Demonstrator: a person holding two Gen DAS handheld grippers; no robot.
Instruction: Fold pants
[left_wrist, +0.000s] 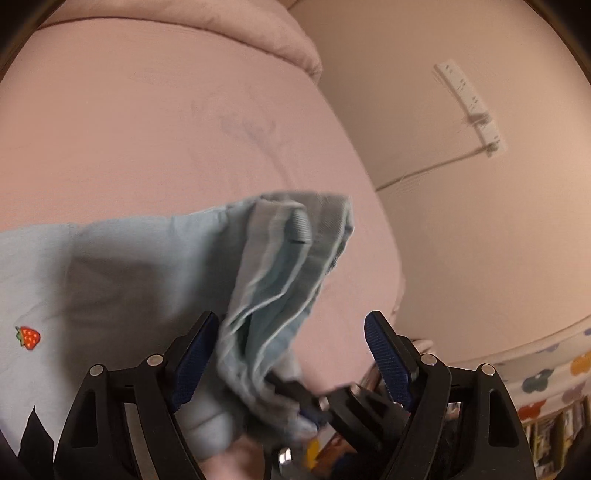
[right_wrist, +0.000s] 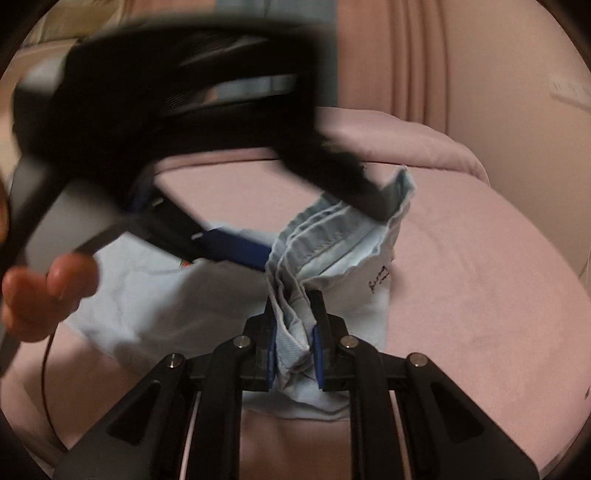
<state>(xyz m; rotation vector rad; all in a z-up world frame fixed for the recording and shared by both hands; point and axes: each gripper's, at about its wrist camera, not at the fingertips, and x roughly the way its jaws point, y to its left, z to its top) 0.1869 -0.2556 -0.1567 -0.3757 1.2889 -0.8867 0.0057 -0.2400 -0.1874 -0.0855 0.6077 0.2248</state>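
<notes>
Being soft, limp light-blue cotton pants (right_wrist: 295, 266), the bunched waistband is clamped between the right gripper (right_wrist: 295, 325), the left gripper (left_wrist: 291, 365) spread wide alongside.

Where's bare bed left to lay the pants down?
Free: the pink bedsheet between the pants and the rolled duvet, and the strip right of the pants. Crowded: at the waistband, where the right gripper clamps it and the open left gripper crosses.
</notes>
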